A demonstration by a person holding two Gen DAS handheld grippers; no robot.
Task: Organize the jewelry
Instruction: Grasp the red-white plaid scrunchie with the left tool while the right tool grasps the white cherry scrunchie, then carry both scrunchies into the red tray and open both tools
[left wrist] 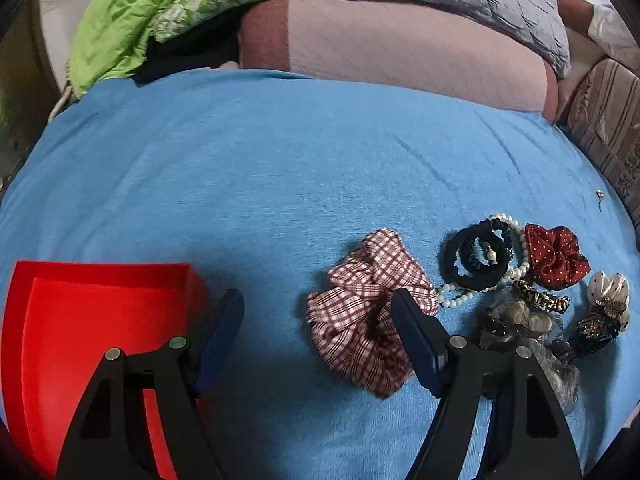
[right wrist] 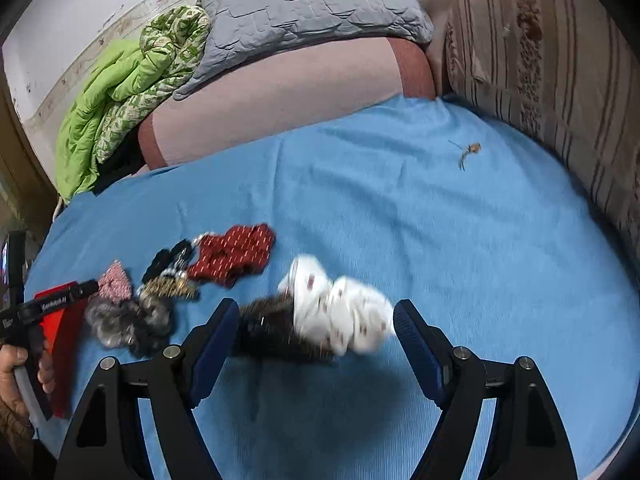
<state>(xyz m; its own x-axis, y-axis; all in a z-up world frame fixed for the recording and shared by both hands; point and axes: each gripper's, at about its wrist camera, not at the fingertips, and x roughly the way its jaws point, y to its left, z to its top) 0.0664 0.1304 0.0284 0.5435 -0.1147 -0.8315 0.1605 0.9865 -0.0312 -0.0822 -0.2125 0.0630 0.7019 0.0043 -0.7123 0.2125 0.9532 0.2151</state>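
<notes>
A red tray (left wrist: pixel 80 320) lies on the blue cloth (left wrist: pixel 280 184) at my lower left. My left gripper (left wrist: pixel 316 304) is open and empty, its right finger over a red-checked scrunchie (left wrist: pixel 364 308). Right of it lie a black scrunchie (left wrist: pixel 476 260), a pearl string (left wrist: pixel 512 224), a red dotted scrunchie (left wrist: pixel 556 256), a grey scrunchie (left wrist: pixel 520 320) and a white dotted clip (left wrist: pixel 608 292). My right gripper (right wrist: pixel 316 316) is open around the white dotted clip (right wrist: pixel 344 308) and a dark sparkly piece (right wrist: pixel 272 328), blurred by motion. The red dotted scrunchie (right wrist: pixel 236 252) lies beyond.
A small pin or earring (right wrist: pixel 466 154) lies alone far on the cloth. A pink mattress (left wrist: pixel 400 48), green quilt (left wrist: pixel 132 28) and grey pillow (right wrist: pixel 304 4) lie behind. A striped cushion (right wrist: pixel 540 72) borders the right. The hand-held left gripper (right wrist: pixel 36 312) shows at the left.
</notes>
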